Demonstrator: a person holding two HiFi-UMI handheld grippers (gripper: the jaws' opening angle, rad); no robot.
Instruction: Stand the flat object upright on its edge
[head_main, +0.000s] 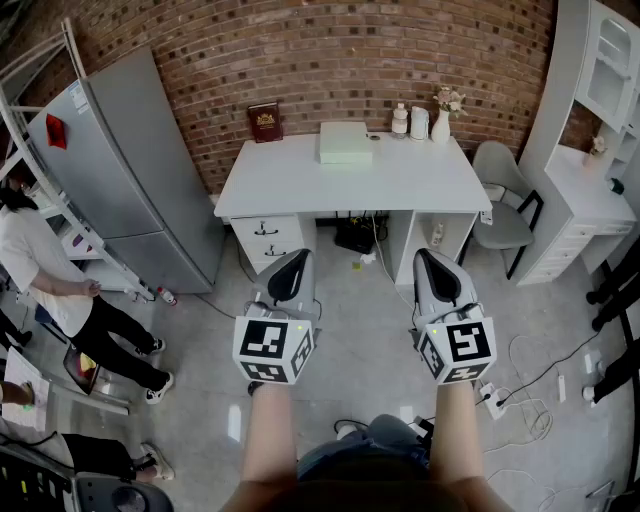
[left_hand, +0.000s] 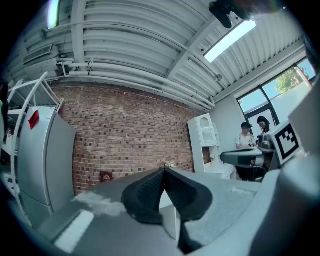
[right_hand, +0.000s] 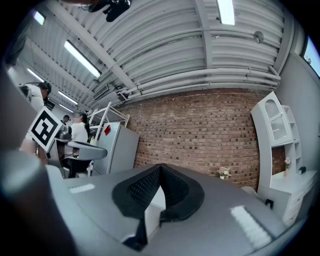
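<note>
**Not begun: both grippers empty, well short of the desk**

Nothing of the task appears done. The likely flat object, a pale green box (head_main: 343, 141), lies flat at the back of the white desk (head_main: 300, 185), near the brick wall. Judging by its shape, it is the thing to be tipped up onto its edge, though a dark red book (head_main: 264, 122) already stands upright against the wall to its left.

The left gripper (head_main: 294, 256) and the right gripper (head_main: 428, 256) are held side by side and roughly level, over bare floor and well apart from the desk. In each gripper's own view the jaws are pressed together with nothing between them. The whole job remains: approaching, reaching the box, raising it and leaving it balanced.

To the right of the box stand two small bottles (head_main: 408, 121) and a vase (head_main: 441, 122) of flowers. They are close enough that a careless lift could knock them. A grey chair (head_main: 500, 215) sits at the desk's right end, and cables (head_main: 530, 370) trail on the floor to the right. A grey fridge (head_main: 130, 180) and a person (head_main: 50, 280) are off to the left. The straight path to the desk front looks open.
</note>
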